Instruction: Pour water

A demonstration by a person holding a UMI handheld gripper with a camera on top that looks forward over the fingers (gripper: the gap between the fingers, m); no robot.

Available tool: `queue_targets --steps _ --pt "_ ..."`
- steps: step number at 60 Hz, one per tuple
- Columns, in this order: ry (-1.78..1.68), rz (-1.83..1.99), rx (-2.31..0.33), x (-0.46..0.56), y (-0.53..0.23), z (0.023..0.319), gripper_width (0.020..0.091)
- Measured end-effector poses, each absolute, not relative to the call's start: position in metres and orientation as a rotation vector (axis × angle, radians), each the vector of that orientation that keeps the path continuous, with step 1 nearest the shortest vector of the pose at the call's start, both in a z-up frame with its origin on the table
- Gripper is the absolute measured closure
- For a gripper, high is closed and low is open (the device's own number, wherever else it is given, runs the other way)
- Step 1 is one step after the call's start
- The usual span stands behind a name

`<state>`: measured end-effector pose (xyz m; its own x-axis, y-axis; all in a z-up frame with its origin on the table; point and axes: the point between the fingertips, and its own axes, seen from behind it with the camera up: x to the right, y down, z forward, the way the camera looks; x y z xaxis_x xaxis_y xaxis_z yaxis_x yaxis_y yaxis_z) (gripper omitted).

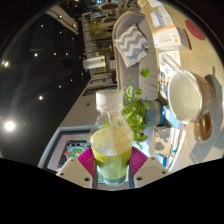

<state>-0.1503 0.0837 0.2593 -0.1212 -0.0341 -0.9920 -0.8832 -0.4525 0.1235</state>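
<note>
A clear plastic bottle (111, 140) with a white cap and greenish liquid stands upright between my gripper's (111, 164) fingers. Both pink pads (87, 160) press against its sides, so the gripper is shut on it. The whole view is tilted. Beyond the bottle, a white bowl or cup (185, 97) sits on the surface to the right.
A small green plant (135, 108) stands just behind the bottle. Boxes and packets (165, 38) lie farther off, and a patterned white cloth (133, 43) hangs nearby. A colourful mat edge (73, 151) shows by the left finger. Dark ceiling with lights fills the left.
</note>
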Motion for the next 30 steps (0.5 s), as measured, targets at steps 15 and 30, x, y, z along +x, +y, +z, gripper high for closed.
queue_targets --steps 15,30 --pt "0.458 0.995 -1.625 -0.073 0.076 0.342 0.0696" --pt "0.155 0.285 -1.687 0.07 0.078 0.328 0.0696"
